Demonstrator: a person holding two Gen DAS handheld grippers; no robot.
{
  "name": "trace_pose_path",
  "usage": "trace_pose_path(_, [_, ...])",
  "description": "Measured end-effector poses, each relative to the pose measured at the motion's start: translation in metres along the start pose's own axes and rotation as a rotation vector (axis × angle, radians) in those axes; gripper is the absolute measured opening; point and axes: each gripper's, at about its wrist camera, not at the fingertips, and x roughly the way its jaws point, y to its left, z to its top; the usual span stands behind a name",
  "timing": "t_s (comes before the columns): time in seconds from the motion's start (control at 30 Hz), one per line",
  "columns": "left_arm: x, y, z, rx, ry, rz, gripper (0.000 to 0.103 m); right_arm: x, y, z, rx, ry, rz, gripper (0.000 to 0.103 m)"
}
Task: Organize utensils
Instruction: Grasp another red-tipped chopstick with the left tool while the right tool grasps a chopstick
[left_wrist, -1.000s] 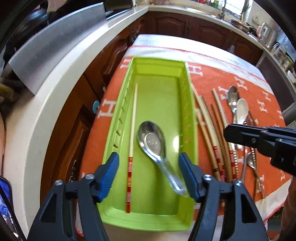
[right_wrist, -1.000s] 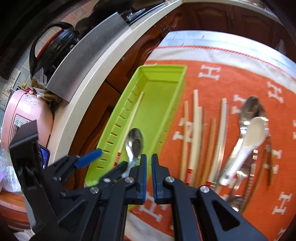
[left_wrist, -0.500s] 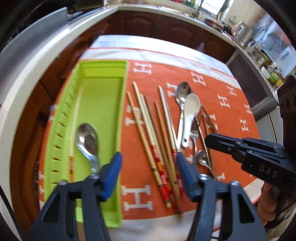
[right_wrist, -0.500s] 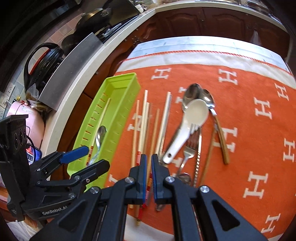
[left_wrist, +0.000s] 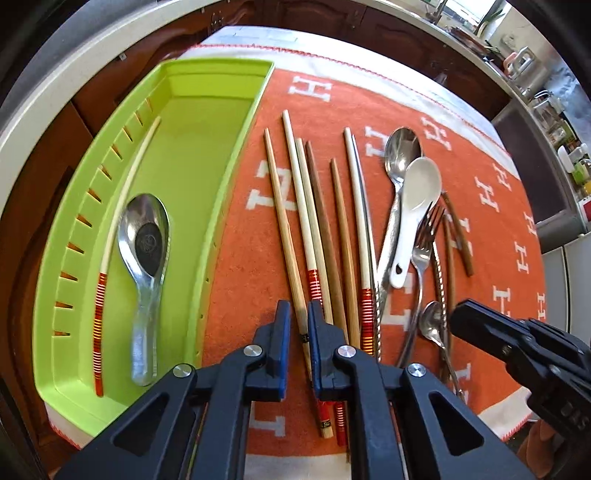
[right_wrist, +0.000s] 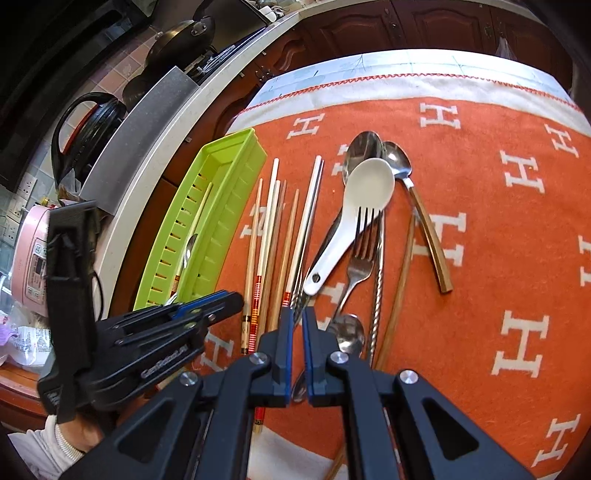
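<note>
While the left gripper (left_wrist: 295, 332) hangs steeply over the orange cloth (left_wrist: 480, 240), its jaws are closing. They stand narrow, and 1 bamboo chopstick (left_wrist: 281, 221) shows in the slim gap between the blue pads. Whether the pads already press on it cannot be told.

The right gripper (right_wrist: 297, 332) has its jaws drawn together with nothing between them. It hovers above the near ends of the cutlery, close to a small steel spoon (right_wrist: 347, 332).

A green tray (left_wrist: 236, 177) lies at the left edge of the cloth, lengthwise. It holds 2 things: a pale chopstick with red bands (left_wrist: 125, 199) along its slotted left wall, and a broad metal spoon (left_wrist: 146, 243) just beside it, bowl pointing away.

Just right of the tray, the loose chopsticks (left_wrist: 343, 221) lie side by side on the cloth, roughly parallel, some with red-banded ends toward the camera. Further right sits a heap of cutlery: a white spoon (left_wrist: 417, 199) rests on a long steel spoon (left_wrist: 400, 155), and a fork (left_wrist: 421, 251) has its tines touching the white spoon's bowl. A twisted metal rod (right_wrist: 378, 280) and 2 brown-handled pieces lie to the right of the fork.
</note>
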Motion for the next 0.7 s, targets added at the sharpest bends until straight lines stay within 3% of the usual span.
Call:
trace_pose_path(0.43, [0.0113, -0.0087, -0.0016, 0.038, -0.046, 0.061, 0.007, 0.0001, -0.0041, -0.0060, -0.006, -0.003, 0.034, 0.005])
trace_pose_path(0.7, [0.0064, -0.0057, -0.0094, 0.050, -0.046, 0.052, 0.009, 0.0030, -0.0030, -0.0076, -0.006, 0.007, 0.028, 0.005])
